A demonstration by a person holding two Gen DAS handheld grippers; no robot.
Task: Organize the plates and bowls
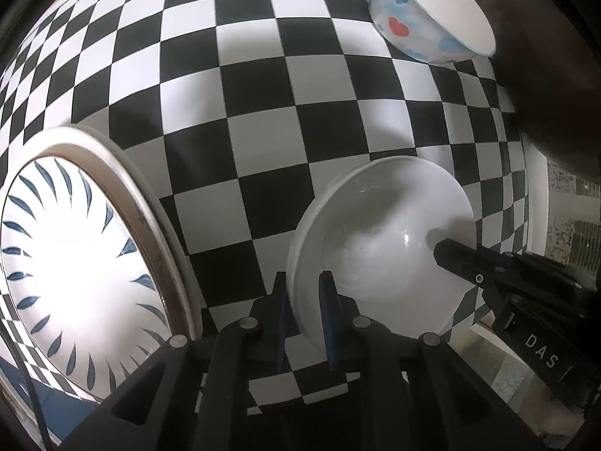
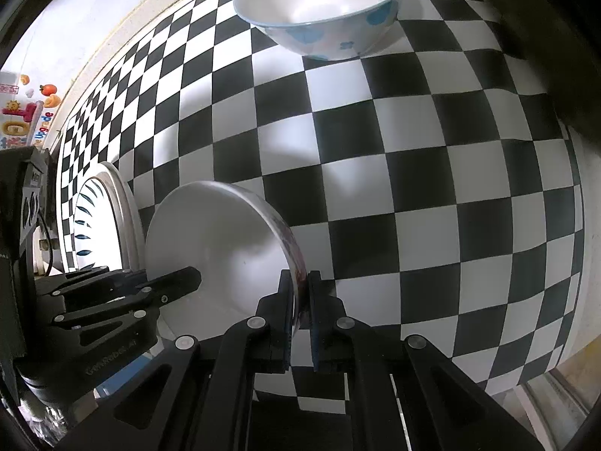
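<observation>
Both pictures are bright and sharp in the middle. The round lens bends the checkered tablecloth (image 1: 263, 120) and leaves the corners black. Strong glare washes out the blue-leaf plate (image 1: 75, 282). Soft grey shadows lie on the cloth near the white bowl (image 1: 387, 248).

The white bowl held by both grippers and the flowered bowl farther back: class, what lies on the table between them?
Nothing: between the white bowl and the flowered bowl only bare checkered tablecloth shows, in both wrist views.

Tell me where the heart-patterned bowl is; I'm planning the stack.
The heart-patterned bowl sits on the checkered cloth at the far end, top right in the left wrist view and top centre in the right, beyond the held white bowl.
</observation>
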